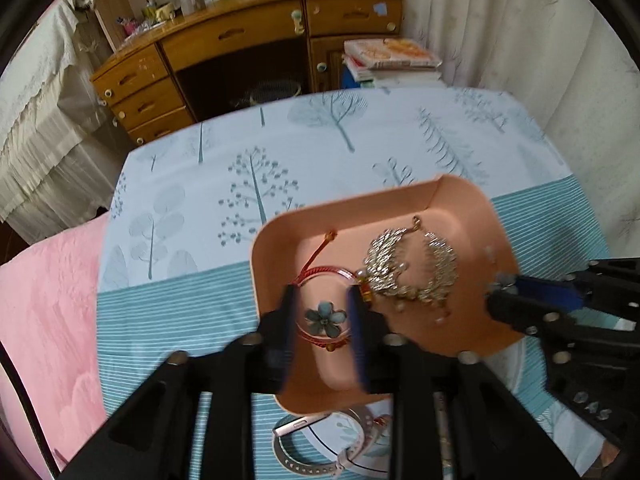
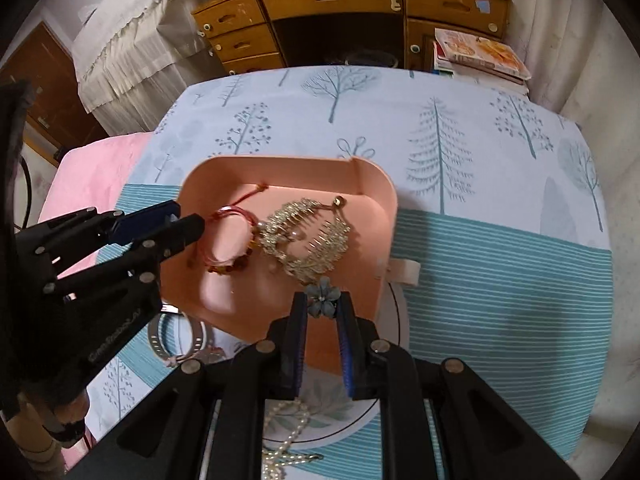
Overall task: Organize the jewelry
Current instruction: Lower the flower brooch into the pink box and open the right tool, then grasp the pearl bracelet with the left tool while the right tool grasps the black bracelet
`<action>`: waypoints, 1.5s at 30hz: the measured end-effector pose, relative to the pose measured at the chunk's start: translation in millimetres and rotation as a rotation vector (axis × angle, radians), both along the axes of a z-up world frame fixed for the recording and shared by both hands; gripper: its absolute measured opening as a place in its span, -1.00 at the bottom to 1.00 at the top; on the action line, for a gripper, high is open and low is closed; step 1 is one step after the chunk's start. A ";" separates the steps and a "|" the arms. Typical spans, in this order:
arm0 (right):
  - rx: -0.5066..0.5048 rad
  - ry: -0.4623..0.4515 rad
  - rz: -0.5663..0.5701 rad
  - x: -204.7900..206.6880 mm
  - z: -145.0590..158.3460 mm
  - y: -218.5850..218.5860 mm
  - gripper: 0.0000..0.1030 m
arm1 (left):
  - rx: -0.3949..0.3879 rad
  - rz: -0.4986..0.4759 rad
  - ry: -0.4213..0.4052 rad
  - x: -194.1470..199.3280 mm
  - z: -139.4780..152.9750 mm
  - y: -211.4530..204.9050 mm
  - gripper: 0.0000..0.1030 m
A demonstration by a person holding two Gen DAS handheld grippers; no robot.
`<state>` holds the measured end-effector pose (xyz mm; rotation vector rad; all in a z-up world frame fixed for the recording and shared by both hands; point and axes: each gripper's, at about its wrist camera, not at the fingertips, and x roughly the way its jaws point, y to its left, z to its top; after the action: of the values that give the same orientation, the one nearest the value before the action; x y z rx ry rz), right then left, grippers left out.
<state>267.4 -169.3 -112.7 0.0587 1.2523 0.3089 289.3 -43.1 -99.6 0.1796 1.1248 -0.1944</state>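
Observation:
A pink tray (image 1: 448, 196) (image 2: 372, 184) holds a red cord bracelet (image 1: 320, 270) (image 2: 228, 240) and a gold leaf comb (image 1: 412, 268) (image 2: 308, 232). My left gripper (image 1: 322, 300) hangs over the tray's left part, jaws apart; a blue flower piece (image 1: 325, 319) shows between its fingers, and I cannot tell if they touch it. It shows from the side in the right wrist view (image 2: 188, 220). My right gripper (image 2: 323, 302) holds a blue flower piece (image 2: 322, 298) at its tips over the tray's near edge. It enters the left wrist view (image 1: 496, 294) from the right.
The tray rests on a tree-print tablecloth (image 2: 480, 240). A white plate (image 2: 396, 308) lies under the tray's near edge, with a pearl necklace (image 2: 286, 428) and a silver bangle (image 1: 296, 460) (image 2: 176, 340). A wooden desk (image 1: 240, 40) and stacked books (image 1: 392, 60) stand behind.

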 end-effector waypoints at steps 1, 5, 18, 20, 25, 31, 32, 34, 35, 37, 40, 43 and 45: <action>0.015 0.001 -0.003 0.0 -0.6 -2.2 -0.71 | -0.006 -0.003 0.004 0.7 -1.2 -0.1 0.21; 0.039 -0.012 -0.015 -5.8 4.7 -5.0 -0.62 | -0.009 -0.005 -0.006 -4.7 2.3 1.3 0.65; 0.107 -0.103 -0.027 -61.6 37.7 -4.6 -0.56 | -0.050 0.035 -0.067 -56.7 39.4 25.4 0.65; 0.129 -0.122 -0.025 -76.0 44.1 -4.7 -0.56 | -0.074 0.035 -0.065 -66.9 43.8 31.6 0.65; 0.156 -0.182 -0.025 -105.0 58.0 -4.8 -0.56 | -0.156 0.030 -0.040 -96.7 51.4 44.5 0.65; 0.192 -0.238 -0.028 -140.6 65.5 -8.1 -0.56 | -0.184 0.054 -0.079 -138.1 56.9 58.0 0.65; 0.191 -0.251 -0.033 -147.4 65.6 -8.5 -0.56 | -0.174 0.060 -0.089 -146.0 56.7 60.5 0.65; 0.185 -0.267 -0.035 -158.0 65.4 -8.3 -0.56 | -0.145 0.079 -0.117 -162.9 55.2 65.9 0.65; 0.180 -0.272 -0.034 -164.8 64.2 -7.9 -0.56 | -0.139 0.082 -0.127 -170.9 53.4 68.4 0.65; 0.159 -0.273 -0.029 -178.3 59.2 -6.1 -0.56 | -0.136 0.088 -0.124 -184.9 47.2 73.3 0.65; 0.142 -0.256 -0.037 -194.1 46.8 -6.9 -0.56 | -0.139 0.100 -0.099 -204.5 32.5 81.8 0.65; 0.138 -0.213 -0.047 -205.0 29.7 -9.7 -0.56 | -0.138 0.090 -0.061 -221.3 14.9 85.4 0.65; 0.117 -0.175 -0.050 -209.7 15.7 -10.8 -0.56 | -0.127 0.093 -0.039 -229.6 3.8 86.6 0.65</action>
<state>57.7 -180.1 -97.0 0.1595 1.0566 0.3362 59.8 43.5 -95.8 0.0180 1.0755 -0.1779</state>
